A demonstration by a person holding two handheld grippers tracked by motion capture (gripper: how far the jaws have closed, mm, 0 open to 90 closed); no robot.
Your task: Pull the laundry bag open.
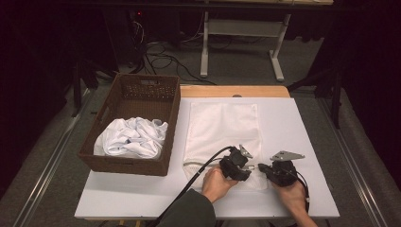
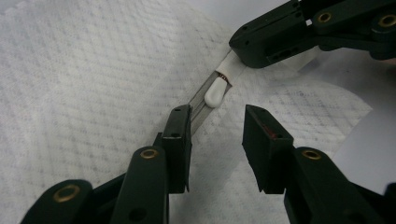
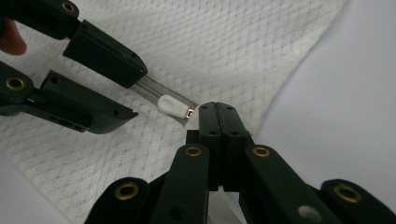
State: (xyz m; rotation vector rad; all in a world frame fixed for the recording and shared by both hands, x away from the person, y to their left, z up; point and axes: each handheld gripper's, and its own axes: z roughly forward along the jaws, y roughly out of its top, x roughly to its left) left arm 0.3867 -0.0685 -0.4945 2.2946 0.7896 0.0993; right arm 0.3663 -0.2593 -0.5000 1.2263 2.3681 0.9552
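High view, two claws on one mesh bag (image 1: 222, 130), left claw (image 1: 246, 166) spread, right claw (image 1: 263, 167) pinching its zipper.

Dark room, grey floor (image 1: 246, 66), white table frame (image 1: 241, 28) behind.

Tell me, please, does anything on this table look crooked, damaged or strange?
Nothing looks damaged. The mesh laundry bag lies flat, slightly askew on the table. The white clothes sit crumpled in the wicker basket, unfolded. The bag's zipper pull looks intact.

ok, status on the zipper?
Right gripper shut on zipper end. Left gripper open, jaws either side of the pull, not pinching. Mesh bag flat. Nothing blocking.
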